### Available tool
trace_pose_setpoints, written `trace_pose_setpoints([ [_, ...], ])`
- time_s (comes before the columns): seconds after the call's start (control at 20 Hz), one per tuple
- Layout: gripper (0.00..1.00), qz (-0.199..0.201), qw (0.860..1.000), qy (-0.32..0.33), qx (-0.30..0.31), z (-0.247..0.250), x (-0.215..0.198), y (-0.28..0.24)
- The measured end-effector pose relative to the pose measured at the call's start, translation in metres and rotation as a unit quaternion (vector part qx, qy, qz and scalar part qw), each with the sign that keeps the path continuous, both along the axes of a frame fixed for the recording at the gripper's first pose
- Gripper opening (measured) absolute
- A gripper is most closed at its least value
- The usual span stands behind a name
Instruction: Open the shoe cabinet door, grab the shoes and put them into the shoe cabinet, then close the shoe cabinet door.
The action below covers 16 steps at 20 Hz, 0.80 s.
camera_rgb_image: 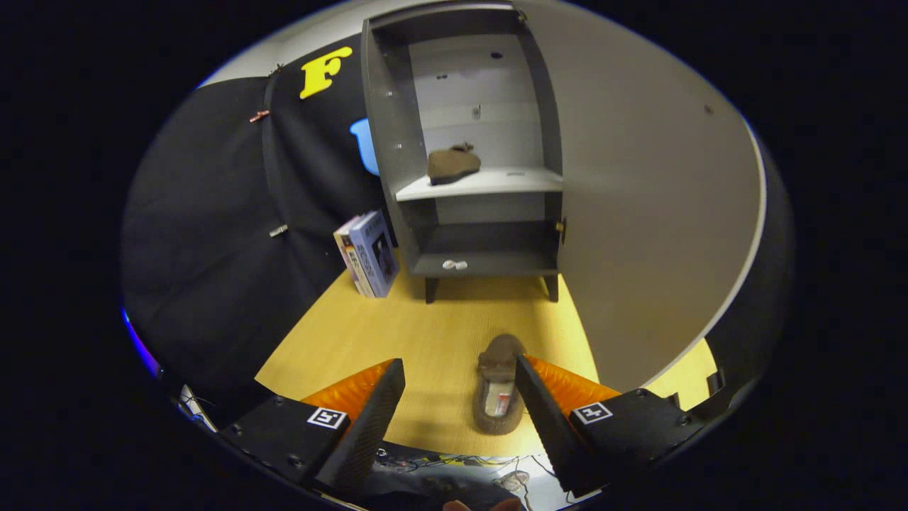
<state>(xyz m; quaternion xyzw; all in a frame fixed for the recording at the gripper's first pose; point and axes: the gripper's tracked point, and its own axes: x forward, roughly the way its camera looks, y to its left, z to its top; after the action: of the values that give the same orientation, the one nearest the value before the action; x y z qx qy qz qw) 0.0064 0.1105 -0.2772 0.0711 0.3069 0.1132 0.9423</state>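
The gripper (460, 380) hangs over a yellow wood-grain floor (425, 341), its two black fingers with orange ribbed backs spread wide apart and closed on nothing. A brown slipper-like shoe with a pale insole (499, 387) lies flat on the floor between the fingers, well over toward the right one — that finger's inner edge overlaps the shoe's side, though whether it touches the shoe cannot be told. The left finger stands well apart from the shoe, with bare floor in between. The shoe's length runs roughly along the fingers, its closed brown end pointing away toward the cabinet.

Beyond the fingers stands a dark grey shoe cabinet on short legs (386, 121), its front open. Its large pale door (652, 199) is swung out wide to the right, hinged at the cabinet's right side. On the light-coloured middle shelf (511, 181) rests a second brown shoe (452, 163), set toward the left of the shelf. A small white object (454, 265) lies on the cabinet's bottom board — too small to make out.

Just beside the cabinet's left side, a few upright boxes or books (369, 253) stand on the floor against the black cloth wall (227, 234).
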Motion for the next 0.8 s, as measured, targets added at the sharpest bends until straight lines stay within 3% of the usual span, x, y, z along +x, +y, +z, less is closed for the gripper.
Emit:
trace_pose_setpoints([
  [0.35,0.99,-0.018,0.996,0.090,0.008,-0.112,0.011,0.016],
  [0.8,0.96,-0.064,0.989,0.136,0.007,-0.217,0.066,0.023],
])
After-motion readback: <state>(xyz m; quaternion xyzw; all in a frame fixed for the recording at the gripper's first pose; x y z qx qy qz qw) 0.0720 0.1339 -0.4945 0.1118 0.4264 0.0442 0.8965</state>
